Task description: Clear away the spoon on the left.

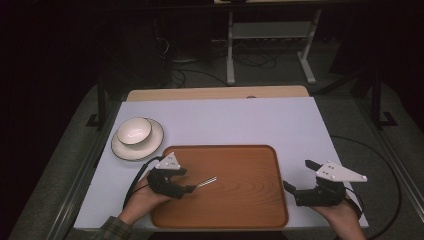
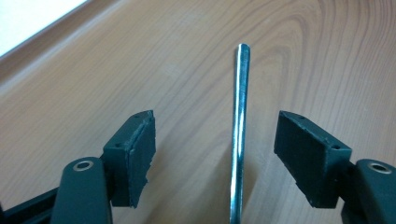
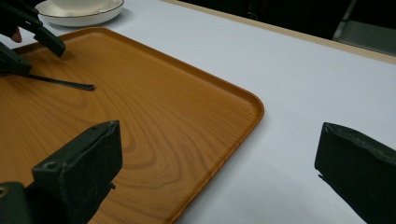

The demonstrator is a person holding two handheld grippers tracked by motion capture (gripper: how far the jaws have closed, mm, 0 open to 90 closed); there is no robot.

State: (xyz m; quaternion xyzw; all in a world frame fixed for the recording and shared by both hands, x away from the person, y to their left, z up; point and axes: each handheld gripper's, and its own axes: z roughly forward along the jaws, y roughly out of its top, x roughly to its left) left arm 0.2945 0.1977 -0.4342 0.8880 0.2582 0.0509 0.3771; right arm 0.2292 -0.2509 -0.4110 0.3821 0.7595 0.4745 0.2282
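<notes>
A thin metal rod [image 2: 239, 135] (a utensil handle, by the look of it; its other end is hidden) lies on the wooden tray [image 1: 250, 200], left of the tray's middle. In the left gripper view it runs up between the two black jaws, nearer the right one, and touches neither pad. The left gripper [image 1: 189, 188] is spread wide around it, low over the tray, with the person's left hand [image 1: 142, 197] behind it at the tray's left edge.

The tray sits on the near half of a white table [image 1: 240, 120]. Beyond its far left corner a white bowl [image 1: 134, 130] stands on a white plate [image 1: 150, 145], just clear of the tray.

The right gripper [image 1: 299, 176] is held off the tray's right edge, above the table, its jaws wide apart with nothing between them. In the right gripper view one jaw hangs over the tray's corner [image 3: 247, 105] and the other over the white table [image 3: 299, 84]; the rod [image 3: 60, 82] and the left gripper show farther off.
</notes>
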